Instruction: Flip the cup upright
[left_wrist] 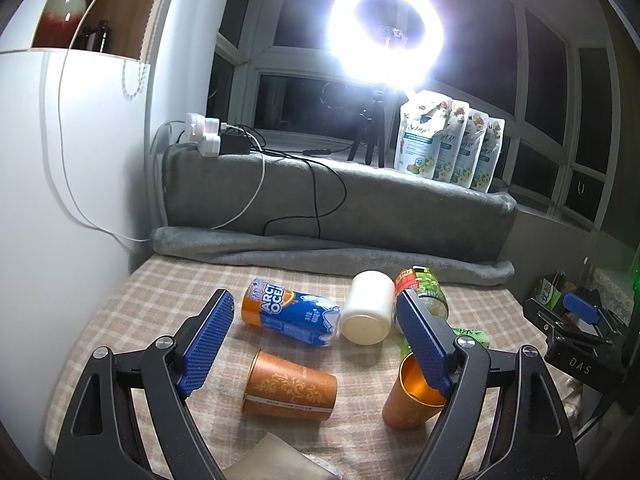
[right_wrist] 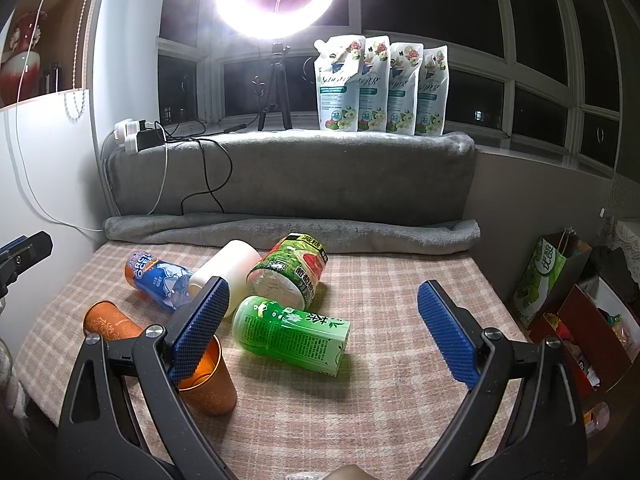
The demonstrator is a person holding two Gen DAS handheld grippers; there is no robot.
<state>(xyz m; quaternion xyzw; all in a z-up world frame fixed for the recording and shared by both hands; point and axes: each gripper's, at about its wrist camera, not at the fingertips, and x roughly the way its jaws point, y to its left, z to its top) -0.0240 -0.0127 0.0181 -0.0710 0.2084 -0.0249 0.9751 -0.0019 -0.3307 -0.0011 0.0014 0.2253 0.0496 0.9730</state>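
Note:
Two orange paper cups are on the checked tablecloth. One cup point(left_wrist: 290, 386) lies on its side in front of my left gripper point(left_wrist: 316, 340), which is open and empty above it; it also shows in the right wrist view point(right_wrist: 110, 322). The other cup point(left_wrist: 412, 396) stands upright with its mouth up, partly behind my left gripper's right finger; in the right wrist view point(right_wrist: 208, 380) it sits under the left finger. My right gripper point(right_wrist: 320, 324) is open and empty over the table's middle; it also shows in the left wrist view point(left_wrist: 580, 316) at the far right.
A blue and orange can point(left_wrist: 290, 312), a white cup point(left_wrist: 368, 308), a clear jar with a green label point(right_wrist: 292, 272) and a green tea bottle point(right_wrist: 292, 332) lie on the tablecloth point(right_wrist: 400, 360). A grey blanket roll point(right_wrist: 292, 232) lines the back. Bags point(right_wrist: 560, 280) stand at the right.

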